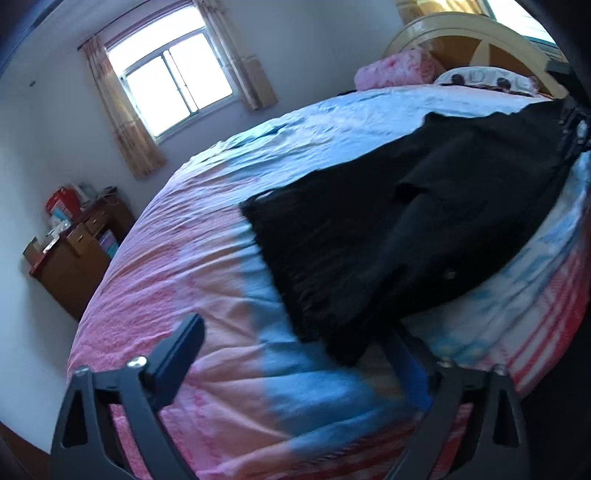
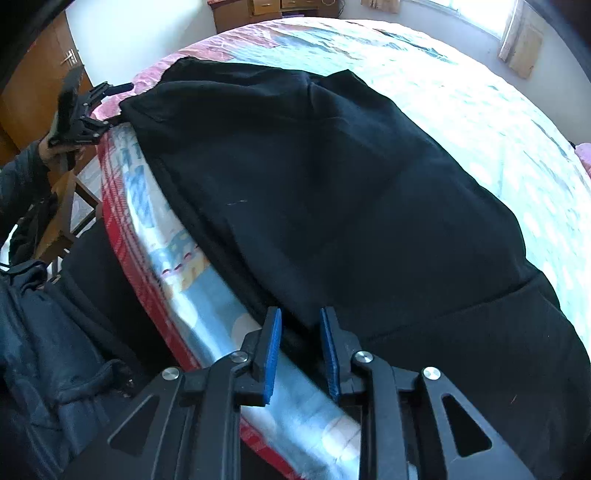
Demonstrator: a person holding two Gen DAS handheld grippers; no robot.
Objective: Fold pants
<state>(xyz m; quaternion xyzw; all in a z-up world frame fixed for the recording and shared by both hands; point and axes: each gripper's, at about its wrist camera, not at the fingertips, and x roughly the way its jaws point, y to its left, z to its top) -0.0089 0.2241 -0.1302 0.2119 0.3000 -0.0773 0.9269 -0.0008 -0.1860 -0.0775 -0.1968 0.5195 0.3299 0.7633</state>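
Note:
Black pants lie folded along the near edge of the bed, and they also fill the right wrist view. My left gripper is open wide at the leg-hem end; its right finger sits just under the hem, the left finger over bare sheet. It also shows far off in the right wrist view. My right gripper is open at the waist end, its blue pads straddling the pants' near edge. It shows at the far end in the left wrist view.
The bed has a pink, blue and white sheet. Pillows and a headboard stand at its far end. A wooden desk with clutter stands by the window wall. A person's dark clothing is beside the bed.

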